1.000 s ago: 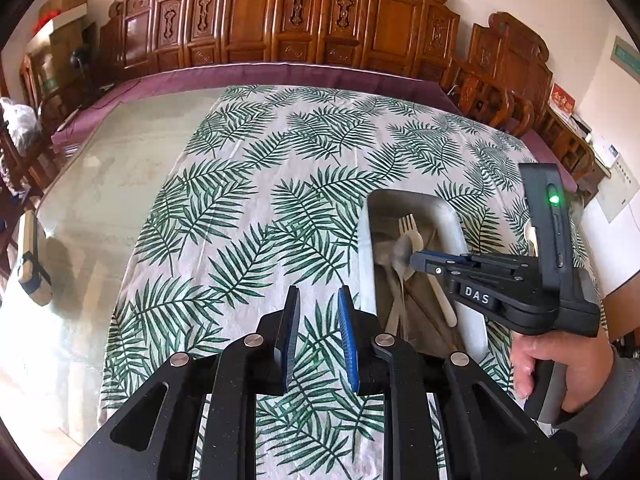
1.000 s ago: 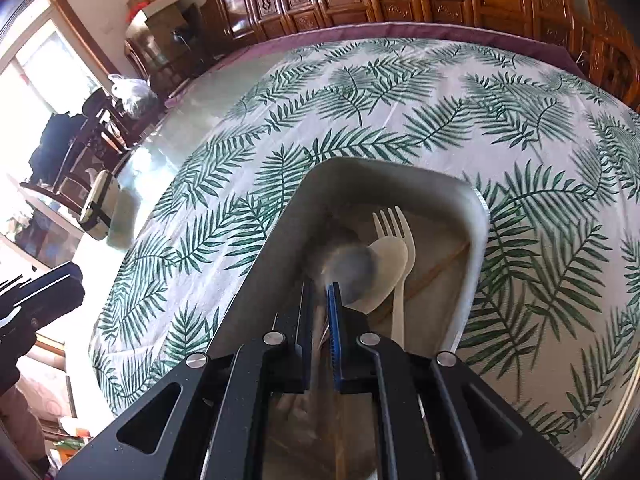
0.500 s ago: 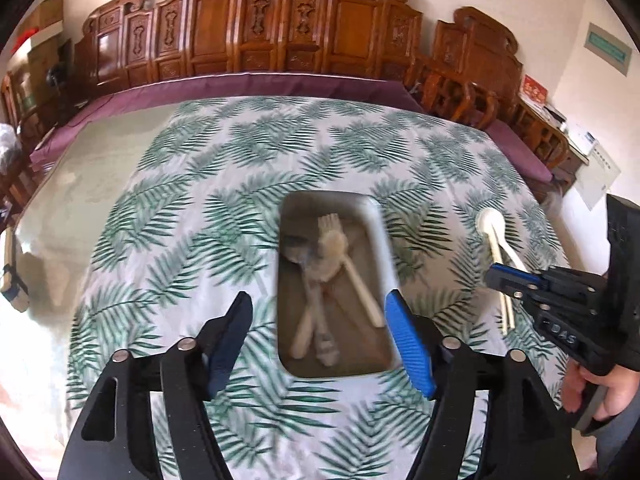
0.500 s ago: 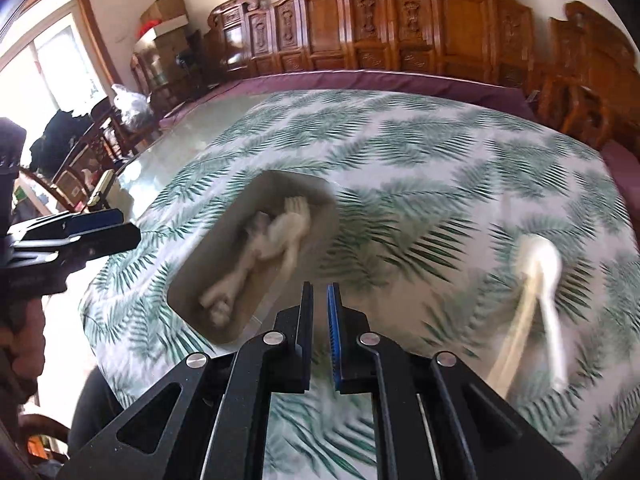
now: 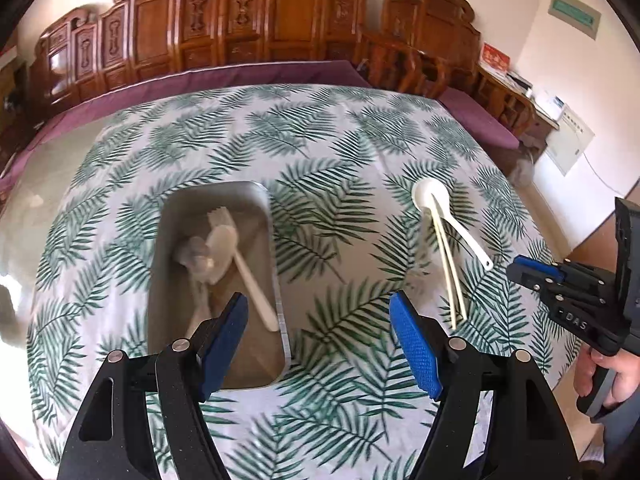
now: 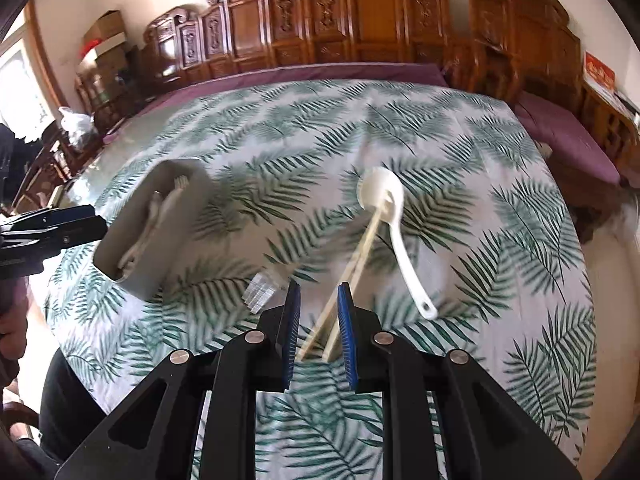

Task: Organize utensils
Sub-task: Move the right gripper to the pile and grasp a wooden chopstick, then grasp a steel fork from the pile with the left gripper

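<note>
Presently on the palm-leaf tablecloth (image 5: 328, 152): one grey tray (image 5: 256, 200) holding a pale fork (image 5: 218, 216) and spoons, blurred; to its right, well apart, a white ladle-spoon (image 6: 390, 220) with a pair of chopsticks (image 6: 356, 264) lying across its bowl. Left gripper (image 5: 320, 344) hangs over the tray's near right corner, jaws spread wide and still opening, nothing between them. Right gripper (image 6: 318, 336), jaws parting, straddles the chopsticks' near ends, pads clear of them.
</note>
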Demonstrator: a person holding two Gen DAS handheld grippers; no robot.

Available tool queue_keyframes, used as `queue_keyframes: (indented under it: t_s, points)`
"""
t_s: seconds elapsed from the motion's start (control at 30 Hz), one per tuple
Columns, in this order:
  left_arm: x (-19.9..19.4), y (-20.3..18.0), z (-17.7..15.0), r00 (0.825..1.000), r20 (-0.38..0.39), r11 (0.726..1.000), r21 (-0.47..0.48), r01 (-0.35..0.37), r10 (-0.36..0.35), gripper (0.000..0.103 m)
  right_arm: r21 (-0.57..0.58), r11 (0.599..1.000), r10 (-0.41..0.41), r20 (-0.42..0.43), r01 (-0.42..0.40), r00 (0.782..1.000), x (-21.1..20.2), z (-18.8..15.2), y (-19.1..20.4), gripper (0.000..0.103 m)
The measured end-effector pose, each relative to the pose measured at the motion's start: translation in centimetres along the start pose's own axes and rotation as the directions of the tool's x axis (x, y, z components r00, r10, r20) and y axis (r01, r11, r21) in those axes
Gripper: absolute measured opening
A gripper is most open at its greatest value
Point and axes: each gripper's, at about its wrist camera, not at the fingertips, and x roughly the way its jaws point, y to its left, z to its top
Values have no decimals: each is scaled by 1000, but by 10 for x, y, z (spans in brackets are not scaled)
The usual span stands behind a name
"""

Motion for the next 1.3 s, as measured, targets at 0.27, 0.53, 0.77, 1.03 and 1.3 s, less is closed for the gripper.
queue_keyframes:
  t_s: [0.27,0.53,0.77,1.03,1.3]
  points:
    - [18,-21,-4,999,-38,999,39,18,-16,70,41,999,-8,-80,11,997,42,-11,-12,21]
    - [37,-32,-9,997,-78,998,53,26,-22,70,49,999,-13,-126,19,992,77,-5,-16,21]
    - [44,-32,-11,995,-94,998,53,33,-28,70,35,998,-41,-160,47,986,95,1,-16,21]
    - [57,-35,-9,993,-110,998,57,41,-35,70,-10,996,-92,-166,91,982,101,7,-11,18]
    - [79,-47,-3,990,-125,994,75,77,-67,70,-12,996,-87,-176,86,980,90,-1,-19,6]
